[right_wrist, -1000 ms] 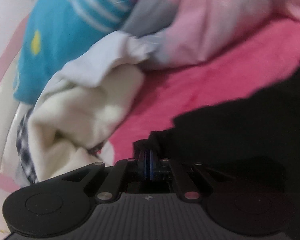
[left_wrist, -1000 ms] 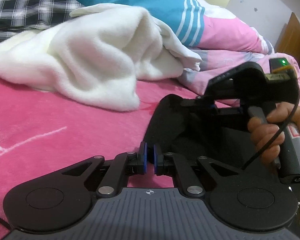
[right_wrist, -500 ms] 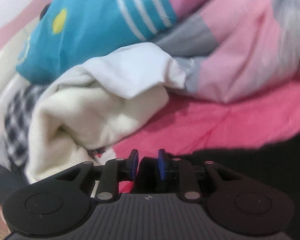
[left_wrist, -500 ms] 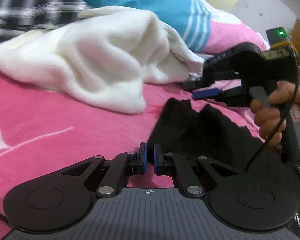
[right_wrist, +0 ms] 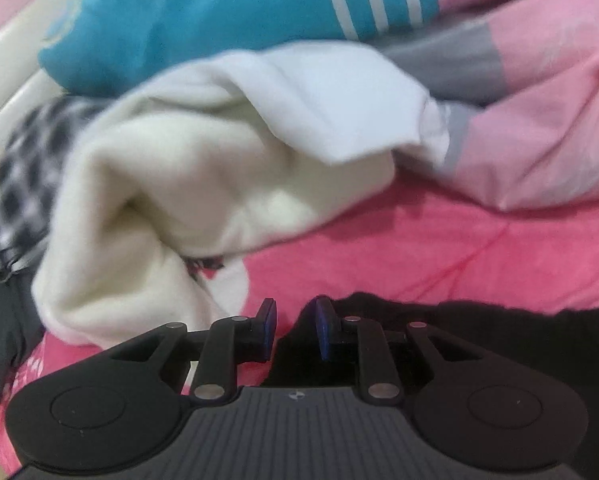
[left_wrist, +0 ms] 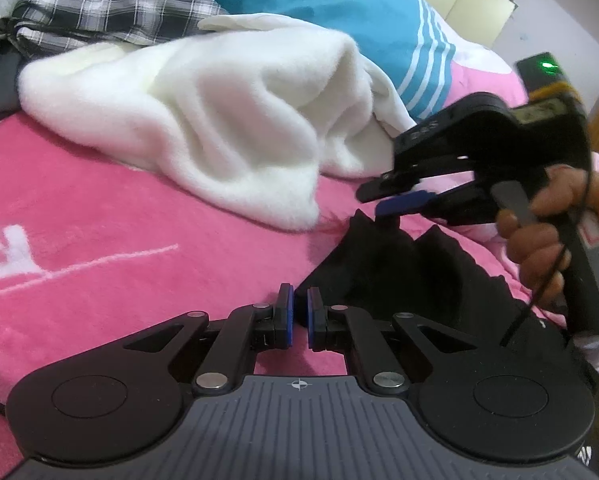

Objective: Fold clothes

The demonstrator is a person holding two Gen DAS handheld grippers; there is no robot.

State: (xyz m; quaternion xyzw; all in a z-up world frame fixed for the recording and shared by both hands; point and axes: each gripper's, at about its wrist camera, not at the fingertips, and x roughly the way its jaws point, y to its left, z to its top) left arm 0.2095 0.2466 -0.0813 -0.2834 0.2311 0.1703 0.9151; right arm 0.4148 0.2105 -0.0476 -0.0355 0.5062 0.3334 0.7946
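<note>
Black garment [left_wrist: 399, 264] bunched on bed [left_wrist: 99, 220]; right gripper [right_wrist: 295, 328] released, left gripper [left_wrist: 297, 314] near-clenched, probably empty. Regrasp an edge.

Left gripper [left_wrist: 298, 317]: black linkage arms, silver pivot screws, blue pads on fingertips [left_wrist: 285, 316], grey ribbed housing with small crosshair mark, round black discs either side. Right gripper [right_wrist: 295, 328]: same build, blue pads, silver screws, ribbed grey body; from left wrist view, black frame, grey trigger, green light on top, thin black cable down past hand [left_wrist: 539, 240]; red-and-white label on handle, unreadable
</note>
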